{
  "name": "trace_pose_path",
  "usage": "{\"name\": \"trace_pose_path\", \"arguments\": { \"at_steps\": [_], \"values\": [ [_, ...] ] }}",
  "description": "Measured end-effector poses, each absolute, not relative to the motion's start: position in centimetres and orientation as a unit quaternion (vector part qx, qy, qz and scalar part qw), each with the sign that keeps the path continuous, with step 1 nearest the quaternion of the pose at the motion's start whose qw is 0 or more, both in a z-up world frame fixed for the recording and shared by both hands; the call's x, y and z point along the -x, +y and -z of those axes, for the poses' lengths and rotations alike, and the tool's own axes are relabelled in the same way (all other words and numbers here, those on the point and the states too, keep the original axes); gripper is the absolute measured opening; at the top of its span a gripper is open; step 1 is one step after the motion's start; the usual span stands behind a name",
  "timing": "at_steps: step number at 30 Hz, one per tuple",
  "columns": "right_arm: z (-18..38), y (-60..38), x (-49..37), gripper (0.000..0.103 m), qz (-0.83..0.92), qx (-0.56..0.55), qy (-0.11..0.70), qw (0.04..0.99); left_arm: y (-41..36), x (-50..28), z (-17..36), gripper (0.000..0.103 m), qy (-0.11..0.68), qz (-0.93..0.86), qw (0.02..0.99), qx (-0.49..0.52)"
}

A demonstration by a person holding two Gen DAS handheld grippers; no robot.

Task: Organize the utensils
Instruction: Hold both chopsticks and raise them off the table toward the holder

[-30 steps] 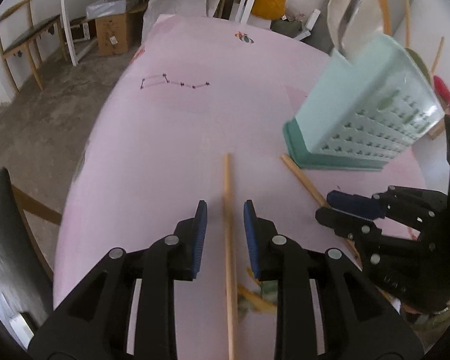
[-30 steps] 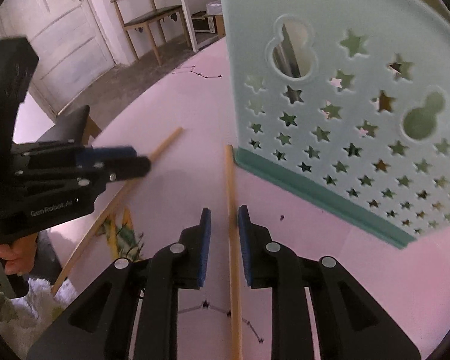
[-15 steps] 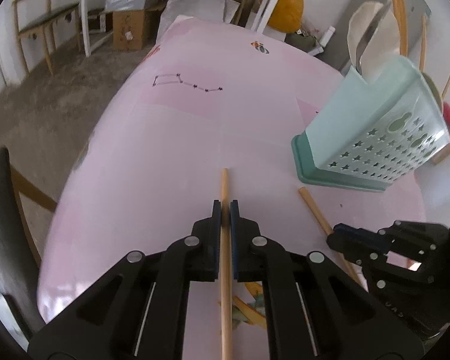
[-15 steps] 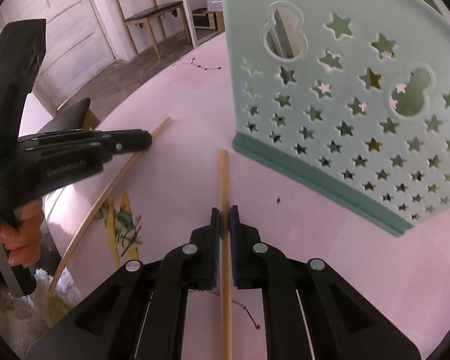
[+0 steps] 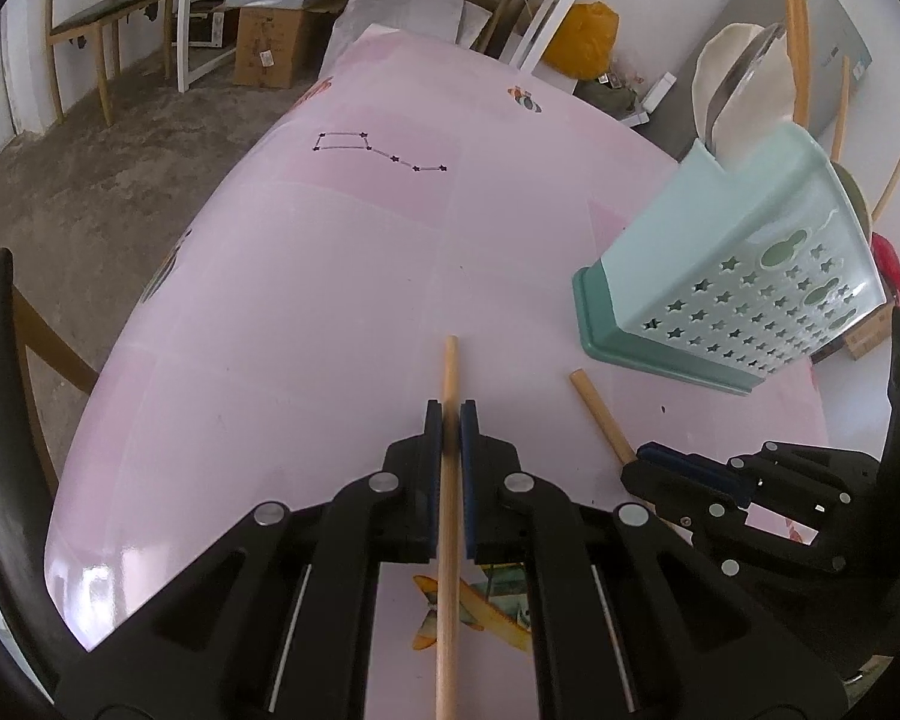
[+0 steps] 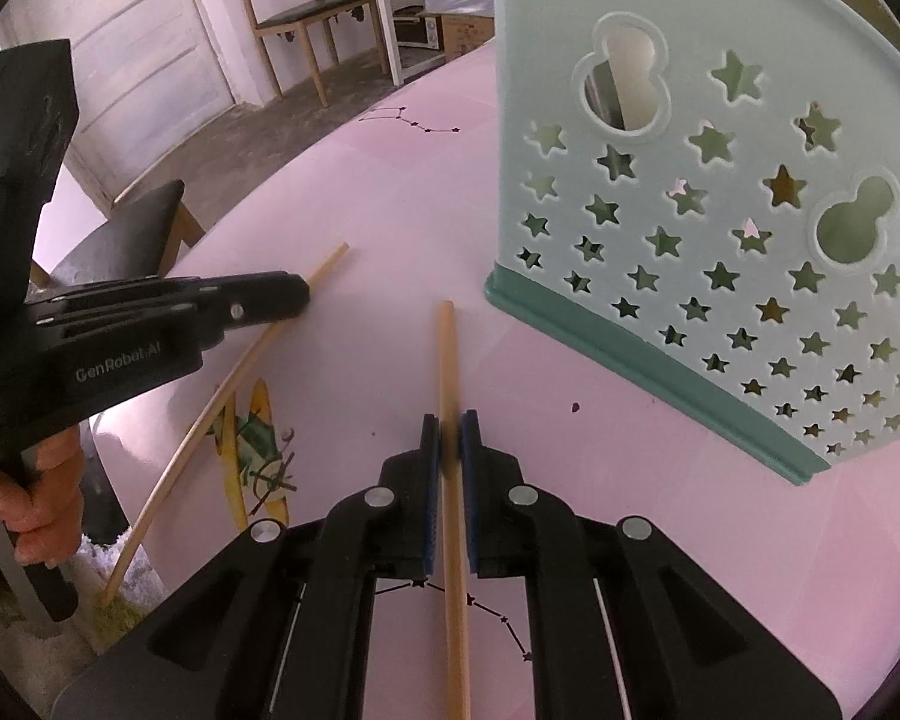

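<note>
My left gripper point(image 5: 450, 413) is shut on a wooden chopstick point(image 5: 448, 546) that runs straight out between its blue pads over the pink table point(image 5: 330, 276). My right gripper point(image 6: 450, 425) is likewise shut on a second wooden chopstick point(image 6: 448, 354), whose tip points toward the foot of the mint star-punched utensil holder point(image 6: 720, 210). In the left wrist view the holder point(image 5: 744, 276) stands to the right, and the right gripper point(image 5: 637, 463) sits below it with its chopstick point(image 5: 597, 408) sticking out. In the right wrist view the left gripper point(image 6: 303, 297) is at the left, holding its chopstick point(image 6: 210, 414).
The holder has a pale ladle point(image 5: 738, 90) and several upright chopsticks point(image 5: 798, 30) in it. A hand point(image 6: 24, 480) grips the left tool's handle. A dark chair point(image 6: 138, 234) stands at the table's edge. More chairs and cardboard boxes point(image 5: 270, 42) stand on the floor beyond.
Both grippers went from open around a chopstick to shut on it. The left gripper has rolled a little, so the holder sits differently in its view.
</note>
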State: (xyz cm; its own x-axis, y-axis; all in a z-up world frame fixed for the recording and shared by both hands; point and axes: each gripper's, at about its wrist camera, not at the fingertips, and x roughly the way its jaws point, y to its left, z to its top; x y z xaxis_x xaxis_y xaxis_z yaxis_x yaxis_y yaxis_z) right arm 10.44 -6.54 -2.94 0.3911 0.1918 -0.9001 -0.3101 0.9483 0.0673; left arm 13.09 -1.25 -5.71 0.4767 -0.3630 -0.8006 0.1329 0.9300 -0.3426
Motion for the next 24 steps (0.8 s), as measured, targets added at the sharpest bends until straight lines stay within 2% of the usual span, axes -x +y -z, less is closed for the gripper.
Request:
{"name": "trace_pose_path", "arguments": {
  "at_steps": [24],
  "values": [
    [3.4, -4.2, -12.0, 0.007, -0.113, 0.053, 0.546, 0.828, 0.0, -12.6, 6.0, 0.004, 0.479, 0.157, 0.85, 0.156]
  ]
}}
